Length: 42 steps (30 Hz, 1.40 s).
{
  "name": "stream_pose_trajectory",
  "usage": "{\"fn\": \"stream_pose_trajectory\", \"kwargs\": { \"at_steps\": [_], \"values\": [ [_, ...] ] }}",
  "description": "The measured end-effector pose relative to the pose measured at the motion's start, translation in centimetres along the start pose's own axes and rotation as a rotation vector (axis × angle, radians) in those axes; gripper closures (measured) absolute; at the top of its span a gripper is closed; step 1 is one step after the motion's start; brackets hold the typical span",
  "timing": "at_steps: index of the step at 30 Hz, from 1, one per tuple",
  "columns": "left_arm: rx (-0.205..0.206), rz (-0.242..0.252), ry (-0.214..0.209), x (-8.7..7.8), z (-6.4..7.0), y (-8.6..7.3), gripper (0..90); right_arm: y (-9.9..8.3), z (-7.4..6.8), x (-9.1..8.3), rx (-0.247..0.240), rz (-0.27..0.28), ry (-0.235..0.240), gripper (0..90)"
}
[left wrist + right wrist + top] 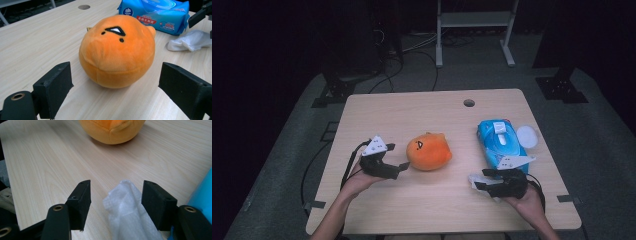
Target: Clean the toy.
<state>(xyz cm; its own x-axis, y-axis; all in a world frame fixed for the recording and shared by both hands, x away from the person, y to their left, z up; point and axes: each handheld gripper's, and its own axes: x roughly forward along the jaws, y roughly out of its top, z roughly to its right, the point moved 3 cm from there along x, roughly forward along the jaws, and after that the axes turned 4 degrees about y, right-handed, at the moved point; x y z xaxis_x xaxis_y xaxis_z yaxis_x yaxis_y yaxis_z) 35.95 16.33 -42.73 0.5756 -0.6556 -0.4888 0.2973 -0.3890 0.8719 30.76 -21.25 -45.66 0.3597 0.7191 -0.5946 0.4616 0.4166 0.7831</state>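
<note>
From the high view, the orange plush toy (429, 151) sits near the middle of the wooden table (422, 107), its dark face marks turned toward nine o'clock. The left gripper (396, 156) lies just at its nine o'clock side, jaws spread, the nearer tip almost at the plush; whether it touches is hard to make out. At four o'clock from the toy, the right gripper (479, 179) is held over a crumpled white wipe (476, 180), mostly hidden under the jaws. A blue wet-wipe pack (502, 142) lies at one o'clock from that gripper, its near end covered by the grey plate, and a round white lid (527, 135) rests at the pack's three o'clock edge.

In the left gripper view, the plush toy (117, 51) sits between and just beyond the wide-open jaws, neither pad on it. The pack (155, 16) is cut off at twelve o'clock, the wipe (190, 41) lies at two o'clock, and the other gripper's black tip pokes in at the right edge.

In the right gripper view, the wipe (128, 212) stands up between the jaws, which are partly open; it lies close against the right pad, apart from the left. The toy (112, 130) is cropped at twelve o'clock.
</note>
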Motion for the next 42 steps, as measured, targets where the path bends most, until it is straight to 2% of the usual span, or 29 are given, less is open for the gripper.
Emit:
{"fn": "stream_pose_trajectory", "kwargs": {
  "at_steps": [5,11,22,31,42],
  "values": [
    [-0.015,-0.007,0.0,-0.1,0.1,-0.9,10.6,0.0,0.0,0.0,0.001,-0.001,0.0,38.8],
    [-0.043,-0.006,-0.018,-0.1,0.3,-1.8,10.3,-0.1,0.1,0.0,0.004,-0.008,-0.003,37.0],
    [-0.05,-0.041,-0.011,-0.4,0.2,-3.2,10.2,-0.1,0.2,0.1,0.008,-0.011,-0.003,35.2],
    [-0.085,-0.056,-0.002,-1.1,0.0,-4.6,10.2,-0.2,0.1,0.2,0.006,-0.017,-0.003,34.0],
    [-0.101,-0.075,0.01,-1.7,0.3,-6.2,10.2,-0.2,-0.3,0.4,-0.001,-0.022,-0.003,33.1]
  ]
}}
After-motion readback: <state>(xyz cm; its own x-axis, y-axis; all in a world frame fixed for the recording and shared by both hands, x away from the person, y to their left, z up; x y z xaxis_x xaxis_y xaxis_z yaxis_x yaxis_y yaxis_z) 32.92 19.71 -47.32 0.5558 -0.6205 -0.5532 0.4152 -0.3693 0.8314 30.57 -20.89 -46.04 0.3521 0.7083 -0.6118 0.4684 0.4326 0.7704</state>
